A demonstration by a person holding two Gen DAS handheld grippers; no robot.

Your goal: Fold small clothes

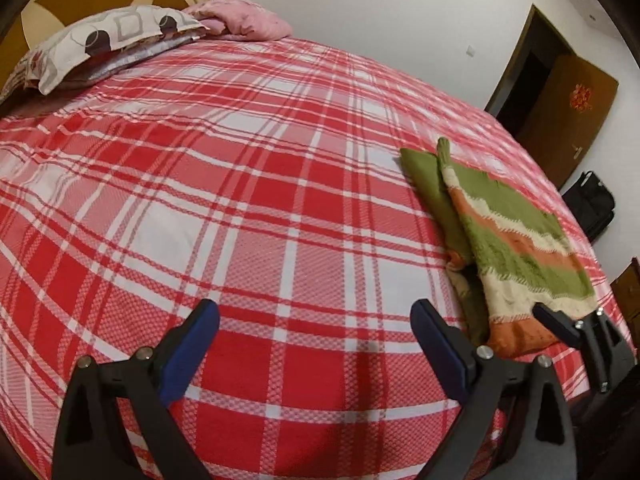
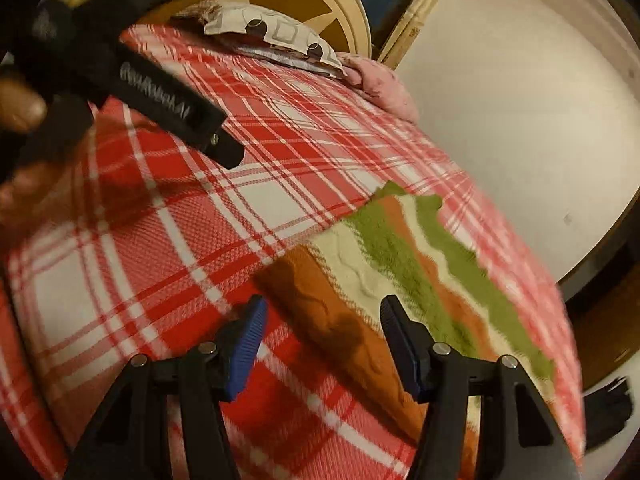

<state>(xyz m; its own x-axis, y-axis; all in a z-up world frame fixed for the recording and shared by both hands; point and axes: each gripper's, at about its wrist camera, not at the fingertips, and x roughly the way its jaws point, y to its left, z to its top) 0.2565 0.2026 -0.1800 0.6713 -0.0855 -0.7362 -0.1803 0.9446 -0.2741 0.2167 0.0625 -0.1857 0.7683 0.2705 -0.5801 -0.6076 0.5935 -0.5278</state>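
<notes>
A small striped garment (image 1: 516,240) in green, orange and cream lies folded on the red plaid bed, toward its right edge. It also shows in the right wrist view (image 2: 400,264). My left gripper (image 1: 316,328) is open and empty over bare bedspread, to the left of the garment. My right gripper (image 2: 324,328) is open, its jaws standing over the garment's near orange end without holding it. The right gripper's tip also shows in the left wrist view (image 1: 568,324) at the garment's near corner.
The bed (image 1: 240,200) has a red and white plaid cover. Pillows (image 1: 108,40) and a pink cloth (image 1: 244,20) lie at the headboard. A brown door (image 1: 564,112) and a black bag (image 1: 592,204) stand beyond the bed's right edge. The left gripper's body (image 2: 160,96) crosses the right wrist view.
</notes>
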